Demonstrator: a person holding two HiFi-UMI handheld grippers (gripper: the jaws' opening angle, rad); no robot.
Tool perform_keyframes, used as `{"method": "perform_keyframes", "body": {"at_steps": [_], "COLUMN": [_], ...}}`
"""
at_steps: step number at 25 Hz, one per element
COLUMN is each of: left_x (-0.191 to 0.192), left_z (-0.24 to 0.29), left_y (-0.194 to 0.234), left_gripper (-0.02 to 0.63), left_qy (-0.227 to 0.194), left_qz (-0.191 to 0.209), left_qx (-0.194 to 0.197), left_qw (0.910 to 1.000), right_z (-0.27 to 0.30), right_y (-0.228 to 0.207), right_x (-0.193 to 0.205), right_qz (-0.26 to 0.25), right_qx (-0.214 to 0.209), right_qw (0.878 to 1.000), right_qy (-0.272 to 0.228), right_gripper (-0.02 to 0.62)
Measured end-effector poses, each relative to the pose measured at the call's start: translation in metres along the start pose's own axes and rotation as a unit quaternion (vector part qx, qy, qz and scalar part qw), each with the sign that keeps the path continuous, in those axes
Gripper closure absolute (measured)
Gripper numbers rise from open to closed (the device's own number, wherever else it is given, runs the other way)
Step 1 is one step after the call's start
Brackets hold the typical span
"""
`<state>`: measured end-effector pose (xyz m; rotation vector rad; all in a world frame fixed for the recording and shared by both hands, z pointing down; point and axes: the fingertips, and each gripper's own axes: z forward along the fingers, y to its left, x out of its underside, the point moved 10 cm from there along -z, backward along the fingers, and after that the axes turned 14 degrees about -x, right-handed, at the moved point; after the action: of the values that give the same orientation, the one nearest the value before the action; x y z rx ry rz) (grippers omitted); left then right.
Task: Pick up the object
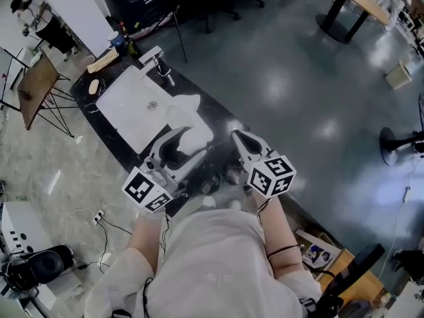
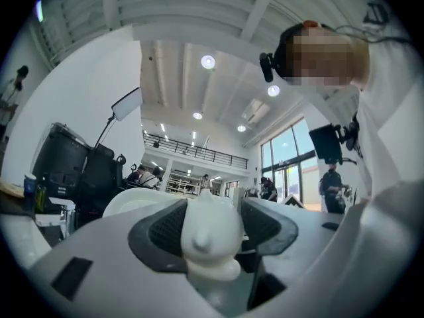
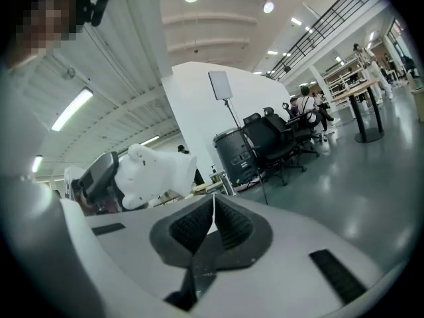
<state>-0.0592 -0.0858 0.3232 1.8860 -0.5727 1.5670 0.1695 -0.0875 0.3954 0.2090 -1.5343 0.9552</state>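
Note:
A white moulded object (image 1: 193, 138) with rounded bumps hangs above the black counter (image 1: 211, 99), and my left gripper (image 1: 184, 146) is shut on it. In the left gripper view the object (image 2: 209, 234) fills the gap, with both dark pads pressed against its sides. My right gripper (image 1: 236, 136) hovers just right of it, shut and holding nothing. In the right gripper view its pads (image 3: 228, 225) meet at the tips, and the object (image 3: 156, 169) shows up at the left, apart from them.
A white sink (image 1: 126, 108) with a faucet (image 1: 158, 61) is set in the counter beyond the grippers. Bottles (image 1: 126, 42) and a wooden board (image 1: 103, 60) stand at its far end. Grey floor lies to the right, with an easel (image 1: 40, 85) at the left.

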Motion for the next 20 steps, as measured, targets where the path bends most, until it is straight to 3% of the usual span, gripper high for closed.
{"method": "perform_keyframes", "body": {"at_steps": [5,11,20], "left_x": [-0.004,0.000,0.025], "left_z": [0.003,0.005,0.010], "left_y": [-0.005,-0.002,-0.014], "left_gripper": [0.348,0.348,0.348], "left_qy": [-0.038,-0.072,-0.099], "left_qz": [-0.083,-0.179,-0.318], "left_qx": [0.031,0.068,0.116], "left_qw": [0.9954,0.9788,0.9357], "right_z": [-0.024,-0.043,-0.086], "right_y": [0.004,0.003,-0.002], "right_x": [-0.021,-0.030,-0.025], "right_qz": [0.009,0.056,0.110], "right_qx": [-0.014,-0.049,-0.063], "right_qw": [0.997,0.986,0.967], "right_qy": [-0.069,-0.150,-0.220], "right_gripper": [0.572,0.572,0.572]}}
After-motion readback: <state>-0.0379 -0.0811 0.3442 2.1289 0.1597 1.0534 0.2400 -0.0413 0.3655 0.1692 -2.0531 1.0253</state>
